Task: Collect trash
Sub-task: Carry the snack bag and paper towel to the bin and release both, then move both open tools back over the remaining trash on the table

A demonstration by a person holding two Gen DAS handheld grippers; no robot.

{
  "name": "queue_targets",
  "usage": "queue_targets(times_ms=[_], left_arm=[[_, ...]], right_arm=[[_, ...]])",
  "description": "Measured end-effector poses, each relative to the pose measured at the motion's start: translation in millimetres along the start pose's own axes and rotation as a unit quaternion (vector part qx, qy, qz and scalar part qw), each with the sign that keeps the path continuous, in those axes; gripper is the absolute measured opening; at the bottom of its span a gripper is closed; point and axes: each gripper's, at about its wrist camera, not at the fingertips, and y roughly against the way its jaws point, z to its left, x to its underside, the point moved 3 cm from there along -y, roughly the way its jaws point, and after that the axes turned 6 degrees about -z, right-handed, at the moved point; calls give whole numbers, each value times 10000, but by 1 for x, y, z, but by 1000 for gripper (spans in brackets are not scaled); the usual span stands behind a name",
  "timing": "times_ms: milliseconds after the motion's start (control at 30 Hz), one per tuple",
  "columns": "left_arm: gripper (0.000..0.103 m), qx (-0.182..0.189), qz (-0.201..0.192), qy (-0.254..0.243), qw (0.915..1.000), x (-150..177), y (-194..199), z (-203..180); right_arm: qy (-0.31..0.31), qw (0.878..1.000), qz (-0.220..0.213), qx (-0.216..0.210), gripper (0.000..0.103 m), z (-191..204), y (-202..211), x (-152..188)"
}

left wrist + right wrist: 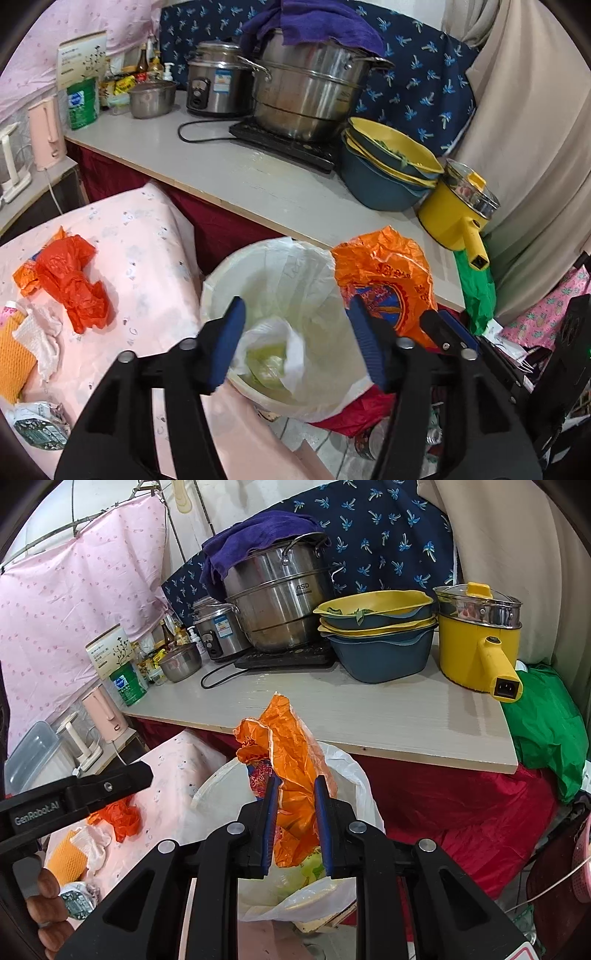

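**Trash collection: grippers over lined bin**

Right gripper (295, 823) pinches one crinkled orange plastic bag (291, 775) above the round bin (210, 295) (thin white liner). Left gripper (295, 347) gapes empty. One red bag (77, 280) remains on pink cloth (147, 240).

The steel pot (280, 598) on the counter bears the stamped letters "ASD". The black arm of the left gripper (79, 794) reads "GenRobot.AI" in pale letters; other labels are too small to read.
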Motion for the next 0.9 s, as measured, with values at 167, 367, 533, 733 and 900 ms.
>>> queue_targets(times_ms=[167, 367, 533, 733, 900], left_arm=[[57, -172, -40, -47, 9998, -1, 1, 7], [57, -413, -88, -83, 9991, 3, 5, 17], [63, -597, -148, -89, 9981, 7, 9, 27], [68, -806, -187, -15, 9966, 10, 15, 42], [69, -932, -199, 95, 9954, 15, 24, 56]], right_arm=[[16, 10000, 64, -44, 19, 5, -6, 2], [94, 9997, 179, -118, 22, 15, -18, 3], [162, 9995, 186, -173, 31, 26, -22, 4], [191, 9994, 138, -256, 35, 37, -19, 2], [246, 9990, 108, -343, 38, 49, -13, 0]])
